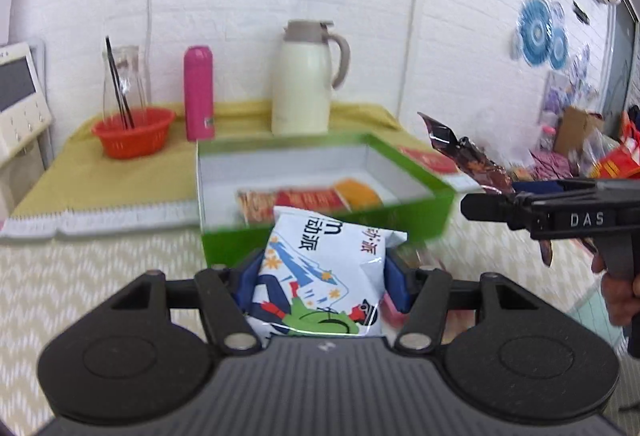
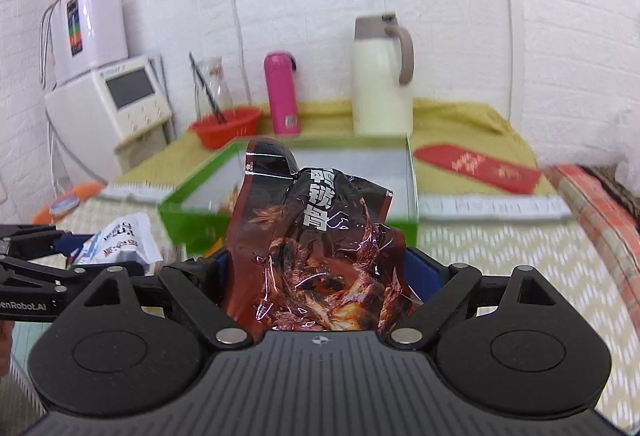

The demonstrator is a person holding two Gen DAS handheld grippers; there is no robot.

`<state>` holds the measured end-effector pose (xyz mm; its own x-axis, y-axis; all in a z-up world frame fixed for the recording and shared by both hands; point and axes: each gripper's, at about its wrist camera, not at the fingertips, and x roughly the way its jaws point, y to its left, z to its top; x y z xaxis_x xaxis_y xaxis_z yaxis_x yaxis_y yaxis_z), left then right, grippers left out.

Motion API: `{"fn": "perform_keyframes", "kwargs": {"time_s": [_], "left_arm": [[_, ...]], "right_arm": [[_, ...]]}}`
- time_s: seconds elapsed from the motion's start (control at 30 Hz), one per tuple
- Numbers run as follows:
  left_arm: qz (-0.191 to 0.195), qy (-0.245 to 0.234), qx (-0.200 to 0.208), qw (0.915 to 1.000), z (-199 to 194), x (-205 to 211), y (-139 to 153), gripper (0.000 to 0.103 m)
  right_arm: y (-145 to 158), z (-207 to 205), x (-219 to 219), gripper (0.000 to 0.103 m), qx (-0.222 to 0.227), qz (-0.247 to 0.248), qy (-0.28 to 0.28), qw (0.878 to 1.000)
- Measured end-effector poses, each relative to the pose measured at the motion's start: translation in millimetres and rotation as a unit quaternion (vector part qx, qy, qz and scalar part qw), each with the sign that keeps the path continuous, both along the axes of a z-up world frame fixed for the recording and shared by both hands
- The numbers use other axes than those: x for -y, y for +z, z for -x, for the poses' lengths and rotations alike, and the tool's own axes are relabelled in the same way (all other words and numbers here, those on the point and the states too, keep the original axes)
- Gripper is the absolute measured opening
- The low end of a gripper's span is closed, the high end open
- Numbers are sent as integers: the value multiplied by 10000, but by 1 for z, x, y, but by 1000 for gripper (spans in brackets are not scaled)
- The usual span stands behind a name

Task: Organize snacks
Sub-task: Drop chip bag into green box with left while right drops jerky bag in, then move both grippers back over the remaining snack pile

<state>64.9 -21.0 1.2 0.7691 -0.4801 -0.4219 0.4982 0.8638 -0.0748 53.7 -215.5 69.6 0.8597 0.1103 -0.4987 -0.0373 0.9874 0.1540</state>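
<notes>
My left gripper (image 1: 320,276) is shut on a white and blue snack packet (image 1: 328,260) and holds it just in front of the near wall of a green box (image 1: 404,212). Several red and orange snack packets (image 1: 308,198) lie inside the box. My right gripper (image 2: 316,272) is shut on a dark brown snack packet (image 2: 316,260) and holds it in front of the green box (image 2: 196,220). In the left wrist view the right gripper (image 1: 492,206) and its brown packet (image 1: 472,156) are at the box's right. The white packet (image 2: 120,240) shows at left in the right wrist view.
Behind the box stand a cream thermos jug (image 1: 304,80), a pink bottle (image 1: 199,92) and a red basket (image 1: 134,132) holding a glass carafe, all on a yellow cloth. A red envelope (image 2: 476,166) lies right of the box. More snack packets (image 1: 608,160) lie at far right.
</notes>
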Motion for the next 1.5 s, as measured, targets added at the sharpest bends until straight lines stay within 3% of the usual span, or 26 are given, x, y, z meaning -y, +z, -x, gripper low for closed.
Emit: {"fn": "perform_keyframes", "kwargs": {"time_s": [0.13, 0.33, 0.57, 0.6, 0.63, 0.73, 0.93, 1.03, 1.17, 1.27, 1.4, 1.5], "left_arm": [[-89, 397, 239, 9989, -49, 19, 10, 60], [81, 786, -109, 9968, -114, 30, -4, 60], [-26, 946, -478, 9944, -150, 36, -24, 61], [-29, 941, -496, 9943, -152, 36, -26, 62], [-63, 910, -515, 9945, -154, 37, -27, 71], [-212, 921, -487, 9943, -156, 38, -28, 74], [-45, 797, -360, 9962, -134, 20, -18, 77], [-48, 944, -35, 9955, -107, 7, -7, 84], [160, 903, 275, 9954, -70, -16, 0, 103], [78, 1097, 421, 9930, -46, -32, -6, 103], [154, 1384, 129, 9902, -31, -51, -26, 103], [247, 1541, -296, 9873, -32, -57, -44, 103]], "right_arm": [[5, -46, -2, 103, 196, -57, -149, 9997], [-16, -111, -3, 103, -72, -34, -342, 9994], [-45, -148, 0, 103, -397, -82, -408, 9983], [-47, -149, 0, 103, -378, -79, -467, 9982], [-48, -151, 1, 103, -396, -116, -545, 9977], [-50, -152, 6, 103, -556, -307, -634, 9960], [-30, -122, 15, 103, -151, -461, -582, 9971], [-18, -93, 23, 103, 42, -713, -516, 9961], [-9, -43, 24, 103, 177, -971, -365, 9944], [-10, 0, 19, 103, 243, -982, -284, 9945], [-18, 47, 3, 103, 201, -870, -85, 9960], [-27, 62, -15, 103, 71, -441, 81, 9990]]}}
